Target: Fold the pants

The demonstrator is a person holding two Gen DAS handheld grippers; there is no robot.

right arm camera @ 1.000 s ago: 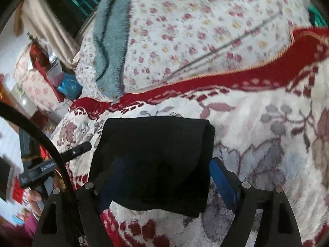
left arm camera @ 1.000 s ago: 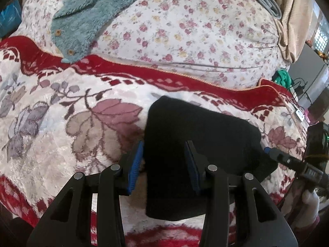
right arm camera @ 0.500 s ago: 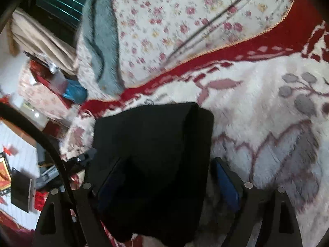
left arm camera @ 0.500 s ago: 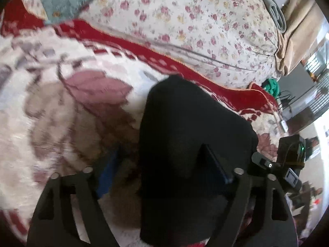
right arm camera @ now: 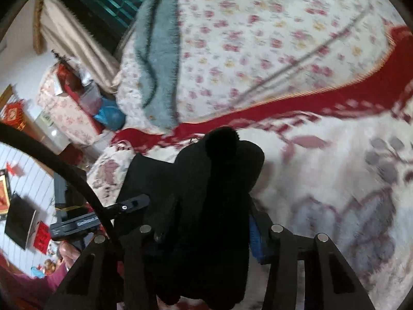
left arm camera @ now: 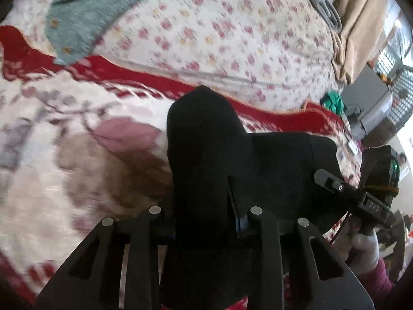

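Note:
The black pants [left arm camera: 206, 129] lie folded on a plush red-and-cream blanket [left arm camera: 90, 155]. My left gripper [left arm camera: 204, 214] straddles their left edge. Its jaws are closing, and the cloth between them is squeezed up into a tall ridge. In the right wrist view my right gripper [right arm camera: 204, 222] straddles the pants [right arm camera: 227, 160] at their right edge. Its jaws are closing too, with a bunched hump of black cloth filling the gap. Each gripper shows in the other's view: the right gripper [left arm camera: 333, 183] at the pants' far side, the left gripper [right arm camera: 129, 205] low on the left.
A floral quilt [left arm camera: 232, 38] is heaped behind the blanket, with a teal fleece garment [left arm camera: 90, 13] draped over it. A gloved hand [left arm camera: 364, 248] holds the right gripper's handle. A beige curtain [left arm camera: 361, 25] and room clutter lie past the bed's edge.
Both grippers spread wide and slid forward over the pants' side edges, then closed in. The flat cloth is now pinched up into a ridge in each gripper.

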